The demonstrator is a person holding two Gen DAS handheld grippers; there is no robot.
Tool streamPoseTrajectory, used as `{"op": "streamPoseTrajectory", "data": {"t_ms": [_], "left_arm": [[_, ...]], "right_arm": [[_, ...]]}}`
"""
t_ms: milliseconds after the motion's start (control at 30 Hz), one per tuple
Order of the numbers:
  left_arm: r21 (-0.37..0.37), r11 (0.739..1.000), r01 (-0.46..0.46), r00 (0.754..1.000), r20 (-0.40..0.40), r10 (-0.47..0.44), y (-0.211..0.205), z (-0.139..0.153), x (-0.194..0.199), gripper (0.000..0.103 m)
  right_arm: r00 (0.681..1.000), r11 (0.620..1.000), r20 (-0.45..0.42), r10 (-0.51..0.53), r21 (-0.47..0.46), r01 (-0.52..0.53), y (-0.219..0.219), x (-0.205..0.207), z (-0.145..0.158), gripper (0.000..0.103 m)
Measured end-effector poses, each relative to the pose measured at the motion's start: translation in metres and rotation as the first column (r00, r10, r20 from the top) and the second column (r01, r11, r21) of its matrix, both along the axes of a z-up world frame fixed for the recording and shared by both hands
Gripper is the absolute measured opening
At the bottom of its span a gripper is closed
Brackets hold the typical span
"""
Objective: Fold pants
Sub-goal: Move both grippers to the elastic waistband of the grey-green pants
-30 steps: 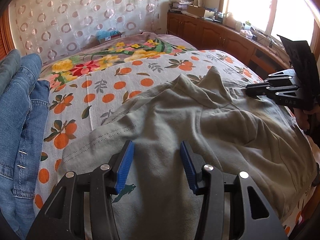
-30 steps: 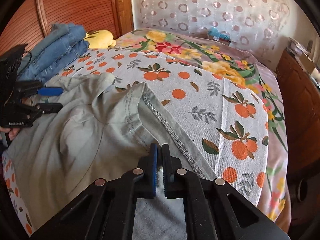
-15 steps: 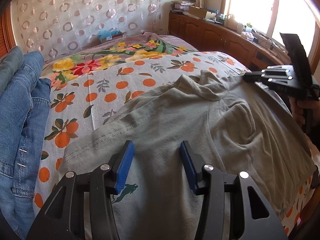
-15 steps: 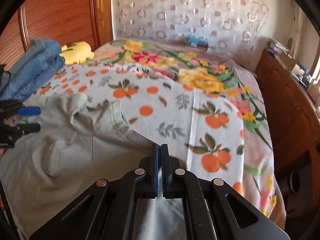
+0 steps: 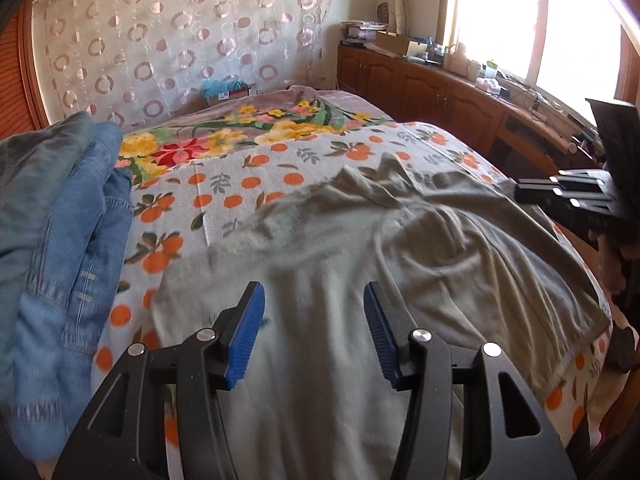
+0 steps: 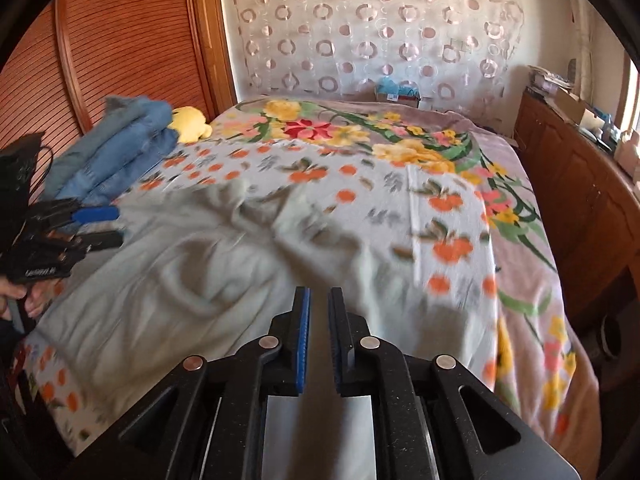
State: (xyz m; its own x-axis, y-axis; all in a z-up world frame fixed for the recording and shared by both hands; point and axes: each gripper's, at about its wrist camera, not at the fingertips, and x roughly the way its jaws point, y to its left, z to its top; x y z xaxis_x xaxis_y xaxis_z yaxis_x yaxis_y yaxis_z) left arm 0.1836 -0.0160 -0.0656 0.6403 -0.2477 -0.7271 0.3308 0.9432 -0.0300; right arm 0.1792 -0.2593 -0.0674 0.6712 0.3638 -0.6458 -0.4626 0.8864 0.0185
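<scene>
Grey-green pants [image 5: 360, 264] lie spread and rumpled on the orange-print bedspread [image 5: 224, 184]; they also show in the right wrist view [image 6: 208, 272], blurred. My left gripper [image 5: 312, 300] is open and empty, hovering just above the pants near their left part. My right gripper [image 6: 318, 300] has its jaws slightly apart with nothing between them, above the pants' right edge. It shows at the right of the left wrist view [image 5: 524, 194]. The left gripper shows at the left of the right wrist view [image 6: 108, 226], jaws apart.
Folded blue jeans [image 5: 60, 240] are stacked at the bed's left side, also in the right wrist view [image 6: 120, 148], with a yellow plush toy [image 6: 190, 122] beside them. Wooden cabinets [image 5: 440, 92] run along the right. A wooden wardrobe door [image 6: 120, 48] stands left.
My right gripper has let go of the pants edge, opened slightly and pulled back. The pants dropped flatter on the bed. My left gripper stayed open and shifted slightly.
</scene>
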Motion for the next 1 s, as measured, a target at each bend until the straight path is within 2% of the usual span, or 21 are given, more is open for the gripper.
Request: {"op": "streamPoseTrajectory", "data": {"t_ms": [133,267,400,533,733,800,867,1000], "left_arm": [[0.017,1.000,0.003,1.000,-0.024,-0.003,-0.002,-0.006,-0.018,0.053],[0.036,0.999,0.004,0.998,-0.067,-0.001,-0.003,-0.020,-0.027,0.053],[0.033,0.999,0.000,0.996,-0.091,0.003,-0.002,-0.030,-0.031,0.053],[0.052,0.999,0.008,0.997,-0.078,-0.004,-0.004,-0.031,-0.035,0.055],[0.043,0.999,0.017,0.997,-0.075,-0.014,-0.004,-0.033,-0.039,0.069],[0.043,0.999,0.017,0.996,-0.084,-0.014,-0.006,-0.034,-0.041,0.079],[0.059,0.998,0.006,0.997,-0.082,-0.001,-0.009,-0.034,-0.042,0.080],[0.059,0.998,-0.018,0.995,-0.093,0.024,-0.008,-0.034,-0.043,0.080]], "right_arm": [[0.999,1.000,-0.028,-0.017,0.015,0.018,-0.005,-0.039,-0.011,0.024],[0.997,0.998,-0.050,-0.054,0.024,0.056,-0.008,-0.064,-0.022,0.034],[0.994,0.995,-0.064,-0.087,0.049,0.091,-0.011,-0.083,-0.028,0.035],[0.992,0.993,-0.066,-0.109,0.044,0.112,-0.009,-0.098,-0.031,0.039],[0.990,0.990,-0.047,-0.136,0.037,0.138,-0.003,-0.107,-0.037,0.047],[0.990,0.989,-0.035,-0.138,0.041,0.139,-0.002,-0.110,-0.037,0.051],[0.991,0.991,-0.021,-0.129,0.032,0.130,0.002,-0.113,-0.039,0.058],[0.992,0.992,0.012,-0.127,-0.011,0.128,0.009,-0.115,-0.043,0.061]]}}
